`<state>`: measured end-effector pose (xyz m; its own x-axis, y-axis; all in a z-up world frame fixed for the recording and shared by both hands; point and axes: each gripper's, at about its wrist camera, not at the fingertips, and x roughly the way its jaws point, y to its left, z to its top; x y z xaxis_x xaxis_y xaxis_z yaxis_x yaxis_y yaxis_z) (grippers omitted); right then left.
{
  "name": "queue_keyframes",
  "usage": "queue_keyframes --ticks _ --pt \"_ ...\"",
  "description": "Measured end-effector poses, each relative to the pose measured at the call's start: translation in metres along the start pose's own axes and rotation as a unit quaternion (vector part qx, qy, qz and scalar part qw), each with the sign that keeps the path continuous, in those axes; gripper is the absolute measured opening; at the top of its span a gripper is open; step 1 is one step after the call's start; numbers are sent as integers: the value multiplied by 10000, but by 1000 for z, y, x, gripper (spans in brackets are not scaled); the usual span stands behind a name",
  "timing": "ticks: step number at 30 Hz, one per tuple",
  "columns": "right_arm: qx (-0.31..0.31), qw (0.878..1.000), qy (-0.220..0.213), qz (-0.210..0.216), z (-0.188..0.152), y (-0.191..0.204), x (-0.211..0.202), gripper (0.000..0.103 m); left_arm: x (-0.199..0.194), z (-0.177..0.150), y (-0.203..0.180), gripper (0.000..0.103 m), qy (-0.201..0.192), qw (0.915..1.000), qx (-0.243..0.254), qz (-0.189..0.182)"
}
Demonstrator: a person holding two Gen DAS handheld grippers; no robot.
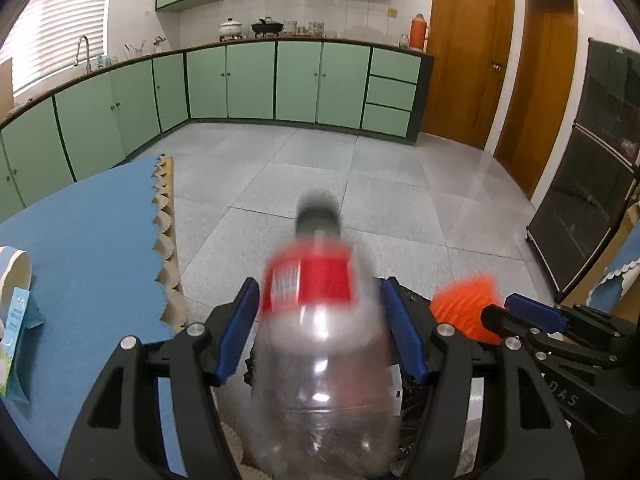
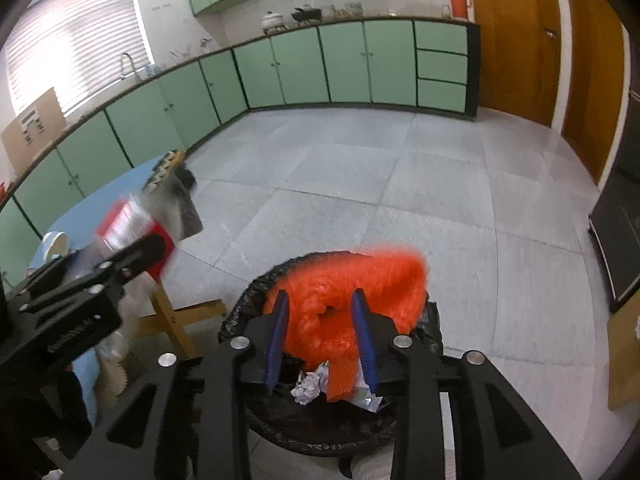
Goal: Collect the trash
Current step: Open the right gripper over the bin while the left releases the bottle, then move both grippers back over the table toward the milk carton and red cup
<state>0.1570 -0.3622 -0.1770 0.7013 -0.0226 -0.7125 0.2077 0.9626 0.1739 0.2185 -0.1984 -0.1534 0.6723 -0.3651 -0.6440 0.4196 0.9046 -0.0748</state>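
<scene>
- The left gripper [image 1: 320, 332] has its jaws spread around a blurred plastic bottle [image 1: 320, 340]; whether the pads press it is unclear.
- The right gripper [image 2: 322, 340] has its jaws parted around orange mesh [image 2: 348, 284], directly over the black-lined bin [image 2: 256, 292].
- Release both only once squarely above the bin.

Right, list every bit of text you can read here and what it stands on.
"DAS": on the right gripper, likely the end of a longer word.
Bottle: white print on its red label, too blurred to read.
Carton: print too small to read.
Left gripper: lettering on its body, too blurred to read.
Cardboard box: dark print, too small to read.
</scene>
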Motion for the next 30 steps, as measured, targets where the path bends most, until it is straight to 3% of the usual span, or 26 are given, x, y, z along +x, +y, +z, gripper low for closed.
queue_keyframes --ticks 7,15,22,30 --pt "106 9998 -56 -186 -3 -11 -5 40 -10 7 -2 68 -107 9999 -43 -129" --pt "12 9991 -394 -158 9 6 -29 72 -49 15 15 74 -442 9988 -186 -76" --pt "-298 9971 -687 106 15 52 -50 90 -88 12 58 78 -666 9962 -432 349" --pt "-700 9934 -809 423 17 119 -50 93 -129 -2 128 79 -762 9874 -746 1166"
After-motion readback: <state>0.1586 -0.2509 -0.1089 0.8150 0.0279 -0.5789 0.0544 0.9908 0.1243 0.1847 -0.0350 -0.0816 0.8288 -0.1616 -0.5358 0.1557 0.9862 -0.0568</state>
